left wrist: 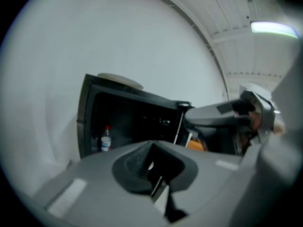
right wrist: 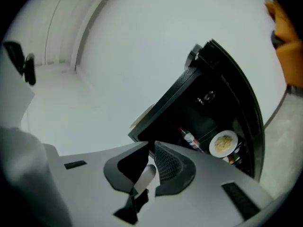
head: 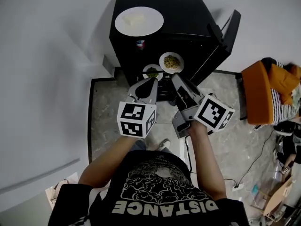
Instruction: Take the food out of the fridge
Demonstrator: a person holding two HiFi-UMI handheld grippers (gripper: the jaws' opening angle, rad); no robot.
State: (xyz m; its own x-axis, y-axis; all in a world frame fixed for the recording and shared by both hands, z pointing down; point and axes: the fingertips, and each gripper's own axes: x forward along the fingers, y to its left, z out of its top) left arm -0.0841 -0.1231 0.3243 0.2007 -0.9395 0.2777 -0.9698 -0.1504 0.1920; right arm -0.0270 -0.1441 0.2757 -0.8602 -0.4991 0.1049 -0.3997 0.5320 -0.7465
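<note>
Nearest the head camera sits the person's black T-shirt [head: 160,192], both forearms reaching forward from it. Left gripper [head: 151,81]: marker cube [head: 136,119] toward the camera, tip aimed at the fridge opening; in its own view the fingers are together with only a hairline slit, nothing between them. Right gripper [head: 177,77]: beside the left one, just to its right, rolled to one side, cube [head: 214,112] near the wrist; in its own view the fingers stand narrowly apart, a thin gap with nothing in it. Beyond both tips is the black fridge [head: 188,13], against the far wall, door [head: 225,36] swung open to the right. Food noted in three places. A white plate with a pale portion [head: 139,20] rests on the fridge's top, far left. A plate of yellowish food [head: 171,61] sits inside the open compartment, right of centre. A smaller plate of greenish food [head: 152,72] sits inside too, just left of and nearer than the yellowish one, directly ahead of the left gripper's tip; contact cannot be judged. A red-capped bottle [head: 140,44] stands at the inner left. Orange cushion [head: 261,91] lies on the floor, far right, well apart from the fridge.
</note>
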